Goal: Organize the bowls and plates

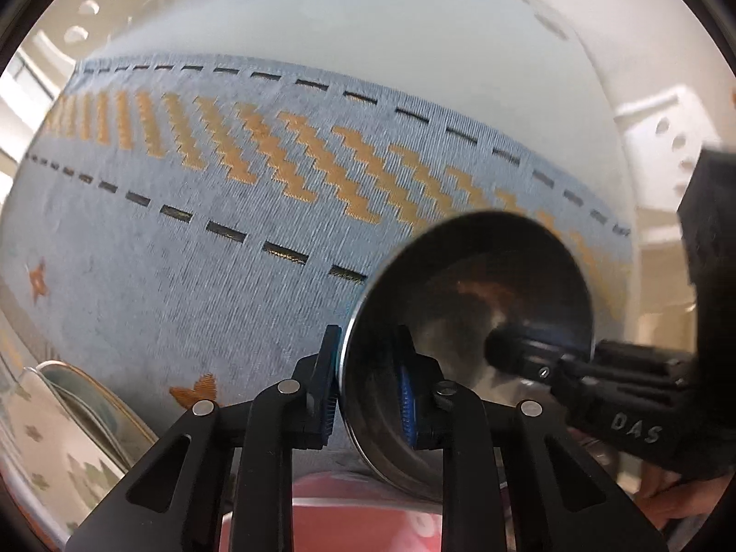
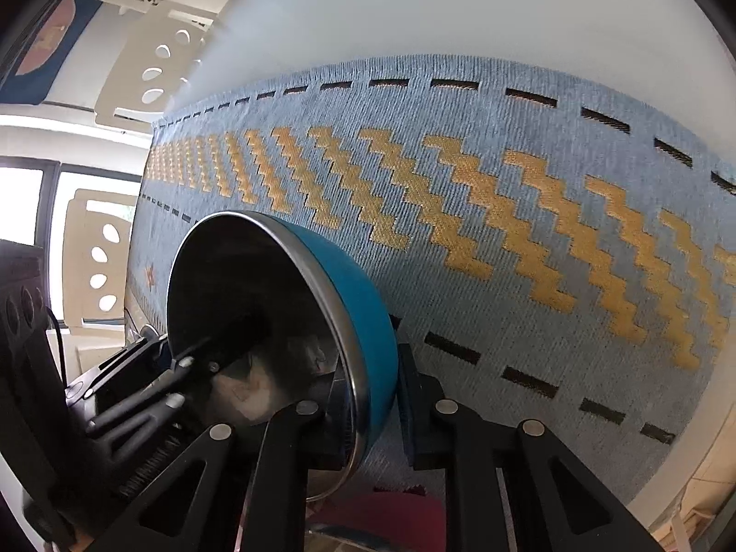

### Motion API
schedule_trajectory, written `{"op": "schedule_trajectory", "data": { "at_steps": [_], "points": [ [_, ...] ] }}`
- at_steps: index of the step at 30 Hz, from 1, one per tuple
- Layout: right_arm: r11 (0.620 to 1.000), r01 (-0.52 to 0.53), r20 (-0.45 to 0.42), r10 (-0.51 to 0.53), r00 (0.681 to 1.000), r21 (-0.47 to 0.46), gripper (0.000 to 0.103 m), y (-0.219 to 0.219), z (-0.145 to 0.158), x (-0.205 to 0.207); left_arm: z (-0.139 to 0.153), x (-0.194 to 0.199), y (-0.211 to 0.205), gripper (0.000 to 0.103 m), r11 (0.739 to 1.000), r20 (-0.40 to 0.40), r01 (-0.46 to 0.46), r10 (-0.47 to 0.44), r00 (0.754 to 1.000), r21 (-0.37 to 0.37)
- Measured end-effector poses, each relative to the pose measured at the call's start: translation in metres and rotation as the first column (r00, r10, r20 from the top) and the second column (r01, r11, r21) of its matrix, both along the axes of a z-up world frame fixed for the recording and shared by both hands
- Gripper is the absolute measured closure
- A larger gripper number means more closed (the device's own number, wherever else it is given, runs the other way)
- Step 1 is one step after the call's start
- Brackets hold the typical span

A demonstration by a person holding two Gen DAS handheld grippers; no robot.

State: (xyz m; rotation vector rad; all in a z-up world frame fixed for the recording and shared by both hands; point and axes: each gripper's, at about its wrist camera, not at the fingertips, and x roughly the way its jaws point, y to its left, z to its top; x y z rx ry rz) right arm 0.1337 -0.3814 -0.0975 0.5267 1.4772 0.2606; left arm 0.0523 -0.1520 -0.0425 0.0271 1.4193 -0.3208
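A steel bowl (image 1: 483, 285) with a blue outer wall (image 2: 354, 285) hangs tilted on its side above the table, held from two sides. My left gripper (image 1: 368, 391) is shut on the bowl's near rim, one pad outside and one inside. My right gripper (image 2: 375, 414) is shut on the opposite rim, with the blue wall between its pads. In the left wrist view the right gripper's fingers (image 1: 520, 359) reach into the bowl from the right. In the right wrist view the left gripper's fingers (image 2: 175, 395) enter from the lower left.
A blue table runner (image 1: 230, 230) with orange zigzags and dark dashes lies across the white table (image 2: 460, 9). Stacked plates (image 1: 87, 395) sit at the lower left. A red dish (image 1: 359, 515) lies below the bowl. White chairs with oval holes (image 2: 152, 73) stand behind.
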Motion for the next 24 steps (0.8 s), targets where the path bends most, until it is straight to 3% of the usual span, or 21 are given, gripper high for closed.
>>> {"op": "schedule_trajectory", "data": {
  "at_steps": [7,12,24],
  "points": [
    [1.0,-0.001,0.042,0.002,0.999,-0.03,0.087,-0.002,0.027,0.003,0.029,0.002,-0.002,0.083,0.999,0.062,0.029,-0.03,0.998,0.012],
    [0.998,-0.023,0.065,0.027,0.998,-0.054,0.087,0.004,0.052,0.005,0.046,0.007,0.01,0.083,1.0,0.079,0.007,-0.005,0.997,-0.022],
    [0.994,-0.085,0.093,0.091,0.992,-0.062,0.087,0.044,0.09,-0.003,0.08,-0.003,0.039,0.083,0.999,0.114,-0.046,0.047,0.992,-0.015]
  ]
}}
